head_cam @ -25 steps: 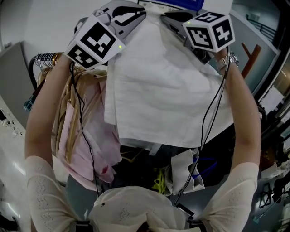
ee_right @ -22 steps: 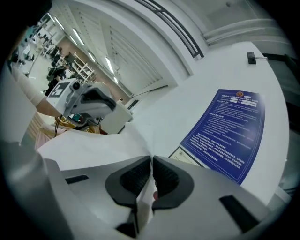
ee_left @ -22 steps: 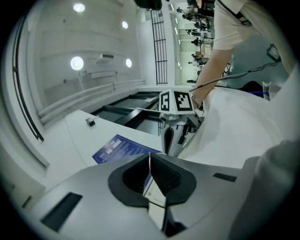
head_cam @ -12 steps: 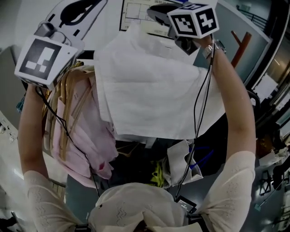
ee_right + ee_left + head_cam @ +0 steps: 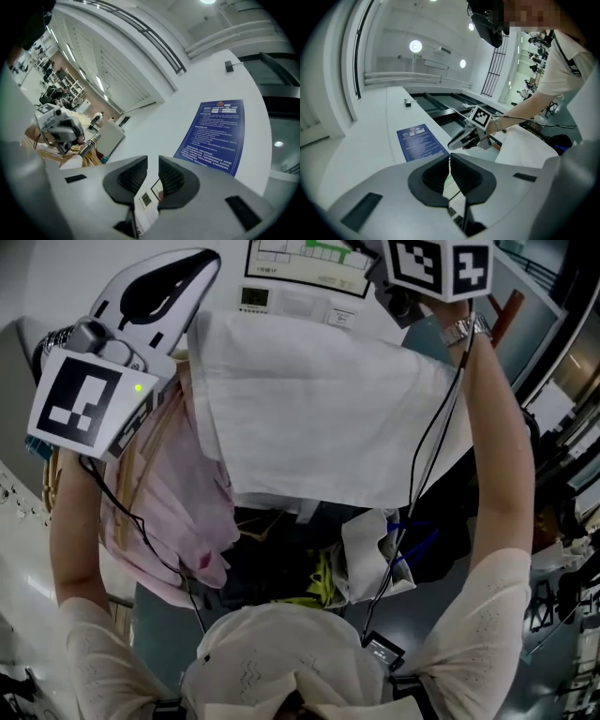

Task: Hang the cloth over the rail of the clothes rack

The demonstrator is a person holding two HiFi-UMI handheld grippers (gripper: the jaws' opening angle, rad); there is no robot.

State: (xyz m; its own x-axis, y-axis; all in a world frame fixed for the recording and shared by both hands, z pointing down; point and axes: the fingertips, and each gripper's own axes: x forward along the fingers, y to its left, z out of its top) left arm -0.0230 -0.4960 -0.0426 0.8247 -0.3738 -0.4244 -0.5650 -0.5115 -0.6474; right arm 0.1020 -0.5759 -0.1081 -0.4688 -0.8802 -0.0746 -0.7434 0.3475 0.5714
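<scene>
We see a white wall (image 5: 154,108) carrying a blue notice sheet (image 5: 218,129), with a small dark fitting (image 5: 228,66) near it. Round lamps (image 5: 415,46) glow on the pale ceiling, and curved rails (image 5: 140,28) sweep across it. In the head view a printed chart (image 5: 300,257) and a small control panel (image 5: 258,298) sit on the wall. A dark grille (image 5: 492,65) stands beside a brightly lit passage. Farther off we make out a workroom (image 5: 58,77), too small to read. The floor (image 5: 155,624) is grey.
</scene>
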